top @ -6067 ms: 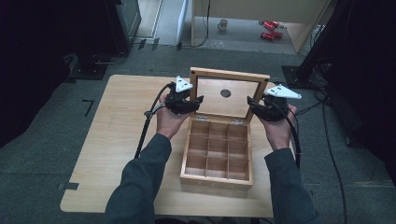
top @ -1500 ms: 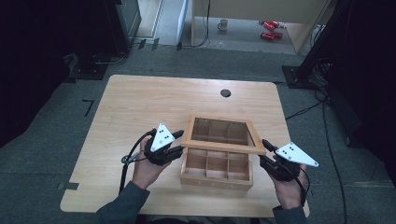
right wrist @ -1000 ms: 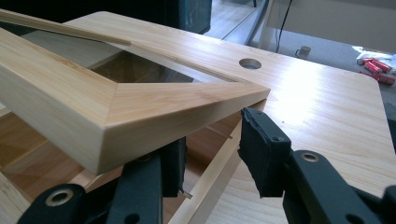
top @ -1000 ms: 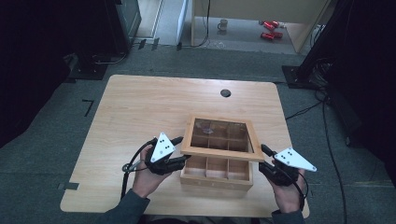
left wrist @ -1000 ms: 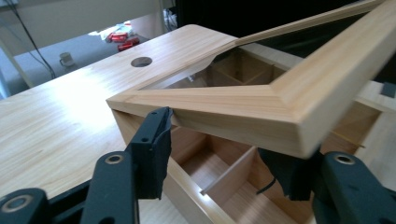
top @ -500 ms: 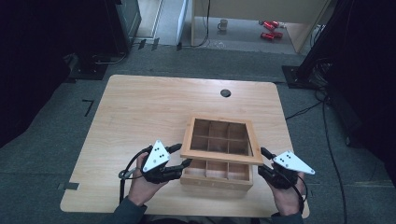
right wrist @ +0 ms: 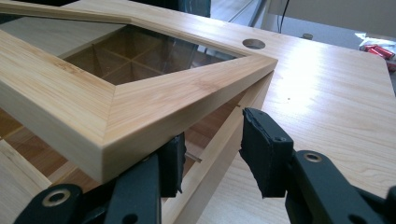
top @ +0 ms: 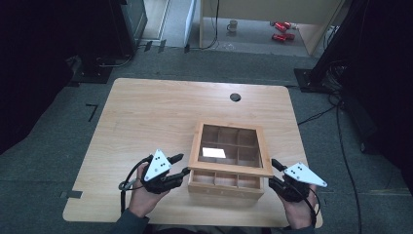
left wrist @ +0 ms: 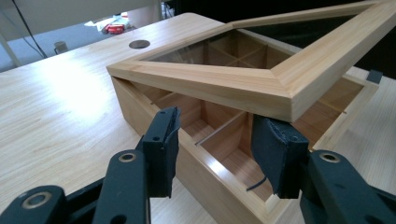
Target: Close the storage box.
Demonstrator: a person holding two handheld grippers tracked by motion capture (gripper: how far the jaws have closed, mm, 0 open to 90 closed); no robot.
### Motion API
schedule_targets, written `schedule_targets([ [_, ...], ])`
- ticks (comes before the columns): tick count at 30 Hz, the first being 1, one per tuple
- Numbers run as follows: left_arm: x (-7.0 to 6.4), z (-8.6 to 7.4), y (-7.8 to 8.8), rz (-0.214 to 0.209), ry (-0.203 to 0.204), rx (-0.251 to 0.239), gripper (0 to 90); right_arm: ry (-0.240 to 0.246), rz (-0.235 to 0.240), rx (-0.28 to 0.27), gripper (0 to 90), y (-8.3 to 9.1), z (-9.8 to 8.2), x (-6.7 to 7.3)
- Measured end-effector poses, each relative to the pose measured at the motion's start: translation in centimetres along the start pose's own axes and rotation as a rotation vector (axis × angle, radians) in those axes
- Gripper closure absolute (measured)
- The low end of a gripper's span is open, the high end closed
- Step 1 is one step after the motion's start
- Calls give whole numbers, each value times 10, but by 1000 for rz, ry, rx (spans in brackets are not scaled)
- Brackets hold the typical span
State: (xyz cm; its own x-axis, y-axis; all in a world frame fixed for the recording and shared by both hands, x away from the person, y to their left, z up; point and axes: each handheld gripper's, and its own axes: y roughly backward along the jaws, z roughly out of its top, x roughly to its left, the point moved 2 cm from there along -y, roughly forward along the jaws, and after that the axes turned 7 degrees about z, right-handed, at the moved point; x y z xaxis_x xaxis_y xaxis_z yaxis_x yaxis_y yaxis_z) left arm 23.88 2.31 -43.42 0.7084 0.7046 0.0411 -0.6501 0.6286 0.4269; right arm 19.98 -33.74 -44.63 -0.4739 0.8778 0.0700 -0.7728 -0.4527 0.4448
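Lowered further, lid hovers above box near the worktop's front edge; left claw has been narrowing, touching nothing, right claw closed beneath lid's corner. Slip there, and it slams.

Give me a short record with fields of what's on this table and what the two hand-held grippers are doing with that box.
Table: light wooden table with a round hole near its far edge
Box: wooden box divided into compartments, none seen holding anything
Lid: glass-paned wooden lid, part-way down, front edge raised off the box
Left gripper: at the lid's near left corner, jaws apart and just been closing, straddling the box wall
Right gripper: at the lid's near right corner, one jaw under the lid
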Motion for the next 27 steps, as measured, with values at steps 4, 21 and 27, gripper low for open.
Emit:
schedule_targets([
  [4, -3, -2, -2, 2, -7, 4, 542, -6, -3, 1, 602, 2, -2, 0],
  [21, 0, -17, -12, 24, 12, 39, 571, -42, -2, 9, 611, 5, -19, -1],
  [27, 0, -20, -14, 25, 16, 45, 568, -42, -3, 15, 612, 4, -22, -1],
])
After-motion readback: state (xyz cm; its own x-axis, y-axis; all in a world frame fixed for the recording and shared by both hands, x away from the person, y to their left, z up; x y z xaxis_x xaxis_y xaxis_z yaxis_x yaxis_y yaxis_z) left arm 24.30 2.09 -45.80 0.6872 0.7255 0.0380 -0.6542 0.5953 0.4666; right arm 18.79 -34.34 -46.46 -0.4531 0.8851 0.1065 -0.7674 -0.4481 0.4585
